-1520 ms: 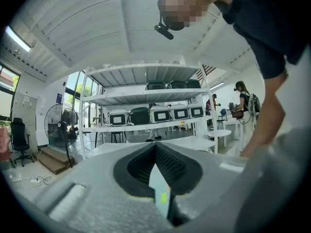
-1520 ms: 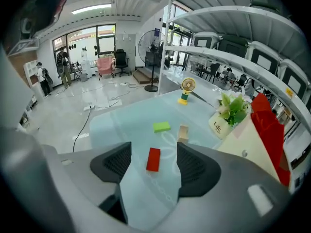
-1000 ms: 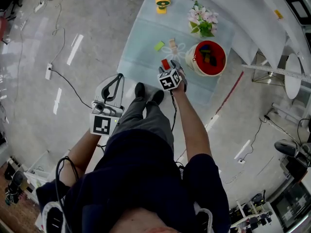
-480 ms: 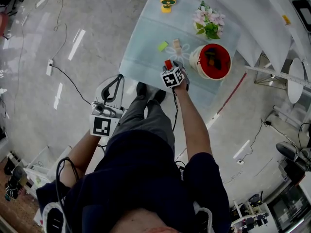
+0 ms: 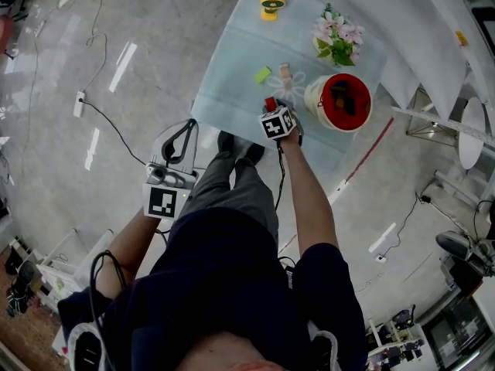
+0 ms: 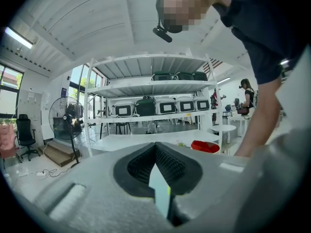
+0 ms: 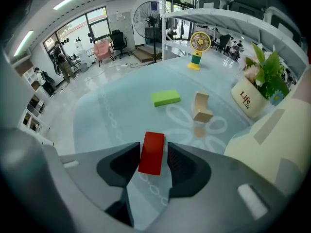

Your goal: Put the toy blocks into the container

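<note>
While the left gripper (image 6: 155,152) hangs off the table at the person's left with jaws together, the right gripper (image 5: 274,113) points down at the pale blue table (image 5: 232,76), its jaws just closing narrowly around a flat red block (image 7: 152,152) lying left of the red container (image 5: 312,99).

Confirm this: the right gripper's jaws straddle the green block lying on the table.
Wrong block. The right gripper view shows that the right gripper has its jaws, which have just been closing, on either side of the red block lying on the table. The green block lies farther off, untouched.
</note>
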The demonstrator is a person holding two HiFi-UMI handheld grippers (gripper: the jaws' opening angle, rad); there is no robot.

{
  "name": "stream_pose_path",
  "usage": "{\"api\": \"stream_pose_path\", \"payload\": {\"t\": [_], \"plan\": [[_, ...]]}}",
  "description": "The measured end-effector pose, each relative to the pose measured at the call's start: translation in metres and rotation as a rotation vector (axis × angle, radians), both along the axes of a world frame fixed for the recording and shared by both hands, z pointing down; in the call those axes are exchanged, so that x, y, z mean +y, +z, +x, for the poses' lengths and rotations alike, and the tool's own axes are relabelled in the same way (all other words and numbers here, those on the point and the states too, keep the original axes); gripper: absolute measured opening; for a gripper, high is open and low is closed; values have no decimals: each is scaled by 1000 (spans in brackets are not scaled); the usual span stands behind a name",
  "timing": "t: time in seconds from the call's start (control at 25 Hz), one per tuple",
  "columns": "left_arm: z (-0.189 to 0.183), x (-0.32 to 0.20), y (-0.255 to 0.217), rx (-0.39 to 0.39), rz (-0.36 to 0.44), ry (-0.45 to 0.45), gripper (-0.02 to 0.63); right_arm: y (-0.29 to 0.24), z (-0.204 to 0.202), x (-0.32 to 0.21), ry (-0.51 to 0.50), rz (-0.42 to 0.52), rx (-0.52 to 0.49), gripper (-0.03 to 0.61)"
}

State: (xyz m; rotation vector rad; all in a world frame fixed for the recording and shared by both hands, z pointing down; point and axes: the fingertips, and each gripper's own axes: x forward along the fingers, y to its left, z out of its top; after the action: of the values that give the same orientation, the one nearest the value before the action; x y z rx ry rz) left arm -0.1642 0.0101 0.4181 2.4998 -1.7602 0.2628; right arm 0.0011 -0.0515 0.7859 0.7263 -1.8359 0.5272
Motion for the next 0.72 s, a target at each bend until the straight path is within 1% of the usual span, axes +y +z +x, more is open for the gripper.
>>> {"api": "stream_pose_path", "payload": {"t": [0.16, 0.32, 0.44, 0.72], "plan": [[-3, 0, 3, -3, -7, -3, 2, 3, -1, 1, 4, -6, 0, 146], [-6, 0, 5, -3, -14, -4, 3, 2, -2, 0, 33, -13, -14, 133], [-6, 0, 5, 0, -12, -4, 3, 1, -3, 1, 29, -13, -14, 129], [-6, -1, 4, -1, -13, 1, 3, -23, -3, -4, 61, 50, -59, 127]]}}
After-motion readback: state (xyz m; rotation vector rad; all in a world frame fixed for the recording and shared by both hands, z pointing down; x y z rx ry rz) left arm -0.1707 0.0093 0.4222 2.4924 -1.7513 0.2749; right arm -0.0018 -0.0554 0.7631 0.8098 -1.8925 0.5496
